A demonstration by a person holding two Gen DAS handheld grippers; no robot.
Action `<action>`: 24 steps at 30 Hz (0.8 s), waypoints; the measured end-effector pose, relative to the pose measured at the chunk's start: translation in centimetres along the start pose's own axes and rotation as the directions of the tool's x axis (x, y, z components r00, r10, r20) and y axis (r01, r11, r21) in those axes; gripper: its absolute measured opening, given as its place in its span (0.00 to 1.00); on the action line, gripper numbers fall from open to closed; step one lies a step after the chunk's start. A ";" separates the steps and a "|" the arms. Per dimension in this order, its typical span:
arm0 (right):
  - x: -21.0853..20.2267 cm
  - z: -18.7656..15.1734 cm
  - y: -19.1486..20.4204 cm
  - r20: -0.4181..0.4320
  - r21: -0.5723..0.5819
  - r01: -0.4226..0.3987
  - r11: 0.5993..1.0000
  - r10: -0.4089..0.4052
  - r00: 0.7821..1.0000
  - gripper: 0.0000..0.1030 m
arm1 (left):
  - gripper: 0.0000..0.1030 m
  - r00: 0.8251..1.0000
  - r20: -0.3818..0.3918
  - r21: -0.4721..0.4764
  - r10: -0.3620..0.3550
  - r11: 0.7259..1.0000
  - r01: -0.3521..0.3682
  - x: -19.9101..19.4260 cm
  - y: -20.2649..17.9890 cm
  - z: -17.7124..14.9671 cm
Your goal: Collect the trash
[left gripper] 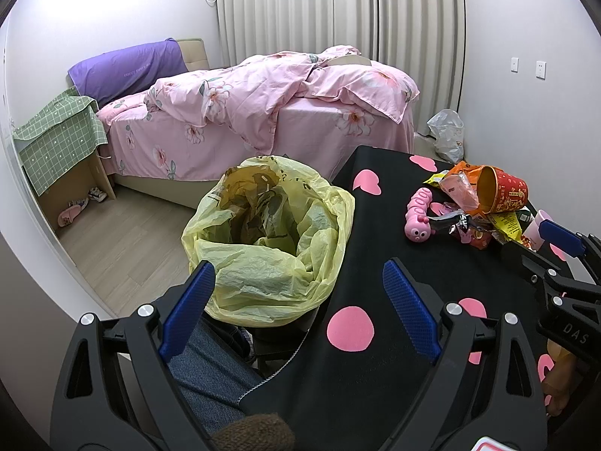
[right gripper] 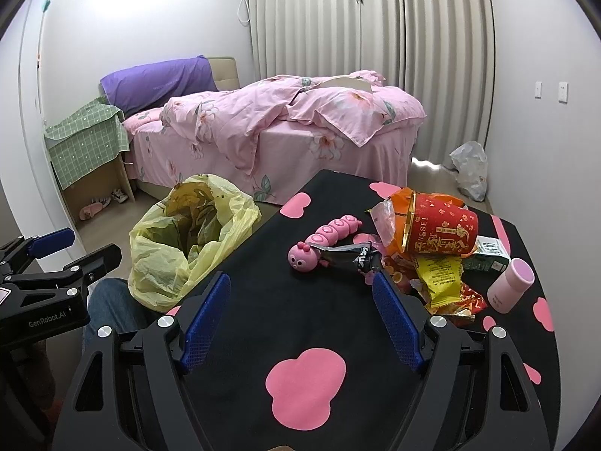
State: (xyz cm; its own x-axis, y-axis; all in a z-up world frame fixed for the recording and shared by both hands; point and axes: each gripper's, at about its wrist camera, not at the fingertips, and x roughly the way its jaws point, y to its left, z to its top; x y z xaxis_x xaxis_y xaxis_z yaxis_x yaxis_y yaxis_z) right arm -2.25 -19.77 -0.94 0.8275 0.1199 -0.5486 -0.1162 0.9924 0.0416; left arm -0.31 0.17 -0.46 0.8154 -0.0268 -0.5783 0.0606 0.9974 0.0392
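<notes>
A bin lined with a yellow bag (left gripper: 270, 236) (right gripper: 188, 236) stands open beside the black table with pink spots (left gripper: 375, 270) (right gripper: 293, 319). On the table's far right lies a trash heap: a tipped red paper cup (left gripper: 503, 191) (right gripper: 439, 229), a yellow wrapper (right gripper: 441, 282), a black wrapper (right gripper: 349, 257) and orange packets. My left gripper (left gripper: 298, 274) hangs open over the bag's near rim and table edge, holding nothing. My right gripper (right gripper: 300, 282) is open above the tabletop, just short of the heap, empty.
A pink caterpillar toy (right gripper: 326, 240) (left gripper: 419, 214) and a pink bottle (right gripper: 511, 285) sit among the trash. A bed with pink bedding (right gripper: 278, 131) stands behind, a green-covered side table (left gripper: 60, 139) left, a white plastic bag (right gripper: 469, 173) by the curtain. A person's denim-clad leg (left gripper: 210, 368) is below.
</notes>
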 end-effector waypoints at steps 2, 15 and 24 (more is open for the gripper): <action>0.0 0.0 0.0 0.001 0.000 0.000 1.000 0.000 1.000 0.72 | 0.84 1.000 0.002 -0.001 0.001 1.000 -0.001 -0.1 0.0 0.0; 0.0 0.1 -0.1 0.000 0.001 0.000 1.000 0.000 1.000 0.72 | 0.84 1.000 0.011 -0.007 0.009 1.000 -0.009 -0.2 0.4 0.0; -0.3 0.3 -0.3 0.008 -0.001 0.002 1.000 -0.002 1.000 0.72 | 0.84 1.000 0.018 -0.009 0.013 1.000 -0.012 -0.4 0.2 0.5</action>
State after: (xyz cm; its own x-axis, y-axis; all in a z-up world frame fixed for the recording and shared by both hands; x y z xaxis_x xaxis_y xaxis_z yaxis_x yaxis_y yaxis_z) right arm -2.26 -20.12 -0.56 0.8320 0.1185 -0.5420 -0.1152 0.9925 0.0400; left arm -0.34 0.36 0.17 0.8266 -0.0155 -0.5626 0.0451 0.9982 0.0389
